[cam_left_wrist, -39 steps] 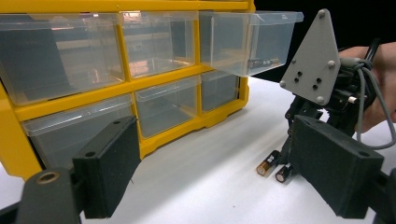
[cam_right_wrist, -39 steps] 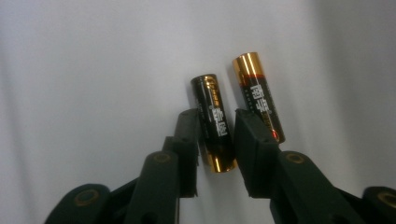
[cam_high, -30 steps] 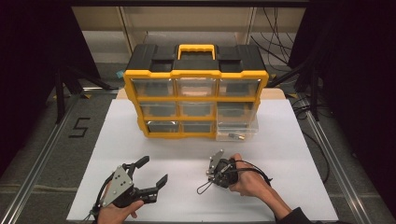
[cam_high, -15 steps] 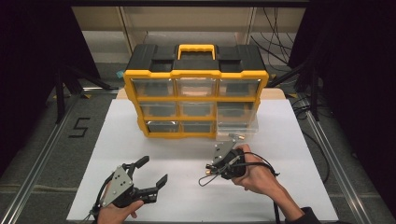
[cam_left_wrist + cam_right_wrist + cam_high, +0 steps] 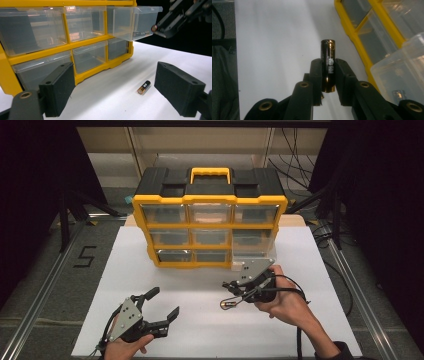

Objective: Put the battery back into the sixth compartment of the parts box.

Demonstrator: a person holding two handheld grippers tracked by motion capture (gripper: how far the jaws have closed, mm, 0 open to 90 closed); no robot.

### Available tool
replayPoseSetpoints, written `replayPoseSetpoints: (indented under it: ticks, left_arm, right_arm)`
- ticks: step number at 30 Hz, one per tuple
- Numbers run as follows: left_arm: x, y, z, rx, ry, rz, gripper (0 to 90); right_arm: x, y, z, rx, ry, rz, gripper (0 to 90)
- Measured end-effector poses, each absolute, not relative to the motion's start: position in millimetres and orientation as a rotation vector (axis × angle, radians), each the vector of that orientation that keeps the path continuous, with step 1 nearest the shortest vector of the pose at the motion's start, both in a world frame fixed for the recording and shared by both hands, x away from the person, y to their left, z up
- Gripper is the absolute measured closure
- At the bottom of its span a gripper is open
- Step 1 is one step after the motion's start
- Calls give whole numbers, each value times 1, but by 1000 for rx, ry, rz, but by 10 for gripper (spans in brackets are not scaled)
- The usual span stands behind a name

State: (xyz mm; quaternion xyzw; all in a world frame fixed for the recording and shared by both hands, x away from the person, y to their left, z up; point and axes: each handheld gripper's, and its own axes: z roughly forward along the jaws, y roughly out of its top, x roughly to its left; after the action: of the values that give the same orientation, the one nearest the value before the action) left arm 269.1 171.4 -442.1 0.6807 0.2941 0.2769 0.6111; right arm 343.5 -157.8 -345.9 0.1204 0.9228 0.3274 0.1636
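Batteries are the work in hand: one black battery (image 5: 328, 65) stands pinched between the fingers of the right gripper (image 5: 328, 75), its length running along the fingers and its top end poking out past their tips. Seen from the high view, this right gripper (image 5: 232, 290) hangs above the white desk (image 5: 200, 330), just in front of the yellow drawer cabinet (image 5: 210, 200) and close to its lower right corner. A clear drawer (image 5: 135, 22) on that side of the cabinet is pulled out, and something small and dark, perhaps another battery, lies inside it. A second battery (image 5: 144, 87), black with a gold end, lies loose on the desk in front of the cabinet. The left gripper (image 5: 157, 305) sits farther from the cabinet, near the desk's front edge, its fingers (image 5: 180, 87) spread wide around nothing.
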Motion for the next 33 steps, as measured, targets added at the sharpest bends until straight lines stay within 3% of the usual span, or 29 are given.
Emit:
replayPoseSetpoints:
  ticks: [33]
  left_arm:
    - [269, 171, -442, 1571, 678, 639, 163]
  right_arm:
    - [349, -188, -297, 472, 2417, 1134, 768]
